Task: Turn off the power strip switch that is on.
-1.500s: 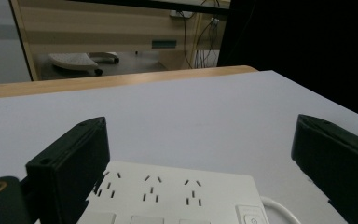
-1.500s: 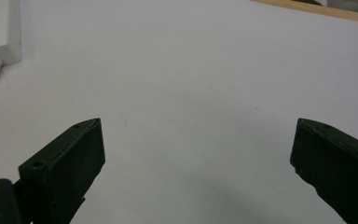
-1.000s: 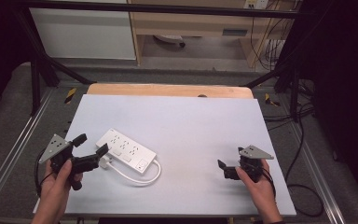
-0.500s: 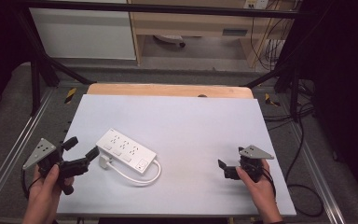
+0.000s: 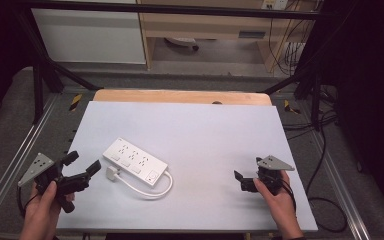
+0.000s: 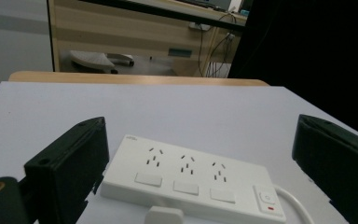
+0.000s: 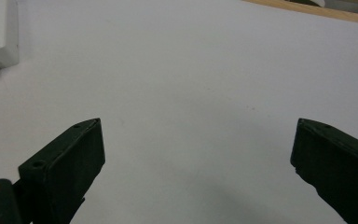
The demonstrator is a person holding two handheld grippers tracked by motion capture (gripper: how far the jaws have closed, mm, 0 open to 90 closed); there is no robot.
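Jaws spread, left gripper [image 5: 82, 167] faces power strip [image 5: 135, 162].

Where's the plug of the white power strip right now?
In the high view, the white plug lies on the table's left half, just beside the white rectangular power strip, between it and the left gripper.

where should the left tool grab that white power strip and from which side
Grip the power strip across its short width, near the end closest to the left tool, coming in low from the left. It lies flat with long parallel edges, and in the left gripper view the open jaws already frame it. Avoid the switch end, where the cord loops out, and the plug lying beside it.
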